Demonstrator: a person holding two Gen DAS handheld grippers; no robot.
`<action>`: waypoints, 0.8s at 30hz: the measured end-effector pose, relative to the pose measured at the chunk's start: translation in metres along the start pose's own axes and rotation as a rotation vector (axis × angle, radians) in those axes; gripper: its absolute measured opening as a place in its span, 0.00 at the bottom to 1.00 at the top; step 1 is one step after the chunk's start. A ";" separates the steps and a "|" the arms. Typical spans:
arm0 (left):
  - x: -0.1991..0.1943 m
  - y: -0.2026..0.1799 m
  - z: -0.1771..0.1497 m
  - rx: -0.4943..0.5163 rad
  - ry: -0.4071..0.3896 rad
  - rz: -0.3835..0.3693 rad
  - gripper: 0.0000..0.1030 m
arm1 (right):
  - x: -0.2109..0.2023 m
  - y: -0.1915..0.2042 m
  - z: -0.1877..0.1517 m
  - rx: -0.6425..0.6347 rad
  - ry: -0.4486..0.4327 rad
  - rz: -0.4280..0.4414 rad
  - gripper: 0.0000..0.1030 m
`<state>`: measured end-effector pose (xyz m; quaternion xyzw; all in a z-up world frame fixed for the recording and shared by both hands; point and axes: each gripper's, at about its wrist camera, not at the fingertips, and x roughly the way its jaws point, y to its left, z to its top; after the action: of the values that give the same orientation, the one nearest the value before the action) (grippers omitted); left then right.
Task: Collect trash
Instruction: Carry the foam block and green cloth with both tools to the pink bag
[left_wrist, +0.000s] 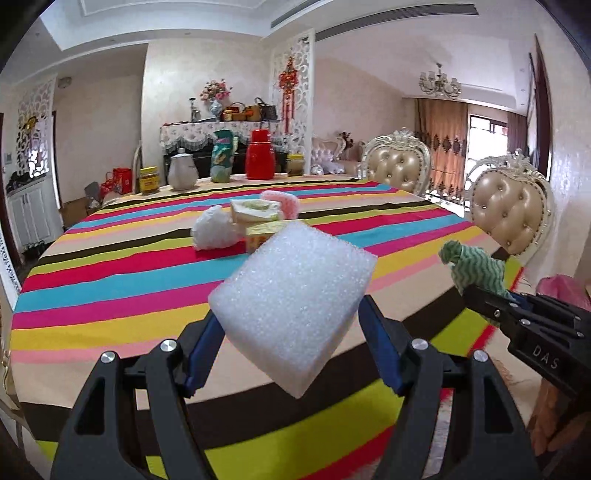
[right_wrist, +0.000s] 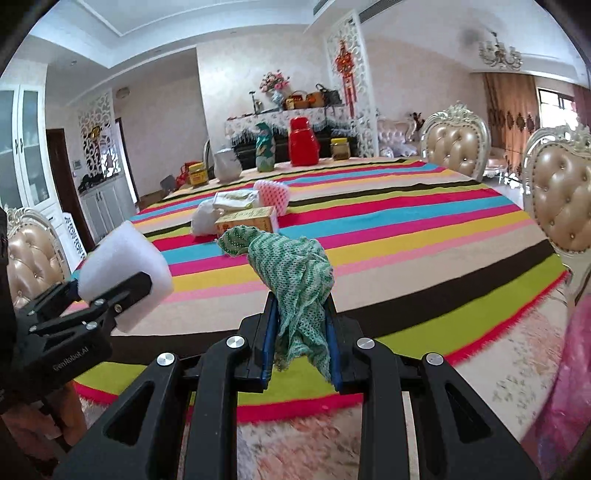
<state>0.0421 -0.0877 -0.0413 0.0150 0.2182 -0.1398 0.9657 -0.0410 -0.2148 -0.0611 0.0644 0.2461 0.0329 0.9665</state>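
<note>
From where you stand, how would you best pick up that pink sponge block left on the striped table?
Grip the pink sponge block across its two broad flat faces, coming from above. It stands upright on its edge behind the yellow carton, so its top is free while the front is blocked, and foam yields to a squeeze.

A round worktop under a bright striped cloth (left_wrist: 110, 266) fills the room. At its far edge stand a tall red plastic flask (left_wrist: 261, 155), a green patterned vase (left_wrist: 222, 157), a white ceramic jug (left_wrist: 181, 170) and two yellow-lidded glass jars (left_wrist: 149, 180), one at either end of the row. Two cream tufted chairs with carved frames (left_wrist: 511, 218) stand along the right side. A red knotted hanging ornament (left_wrist: 288, 92) hangs on the white lattice screen beyond. A brass chandelier (left_wrist: 439, 81) hangs near the brown curtains (left_wrist: 439, 147).
</note>
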 end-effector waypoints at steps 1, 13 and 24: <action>-0.001 -0.004 -0.001 0.002 0.000 -0.010 0.68 | -0.004 -0.002 -0.002 -0.002 -0.004 -0.006 0.25; -0.013 -0.070 -0.004 0.075 -0.030 -0.154 0.67 | -0.049 -0.046 -0.020 0.036 -0.063 -0.121 0.25; -0.003 -0.142 -0.001 0.154 -0.021 -0.297 0.68 | -0.097 -0.099 -0.029 0.092 -0.126 -0.260 0.25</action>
<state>-0.0005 -0.2235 -0.0360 0.0550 0.1965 -0.2975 0.9327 -0.1366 -0.3192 -0.0543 0.0783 0.1923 -0.1082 0.9722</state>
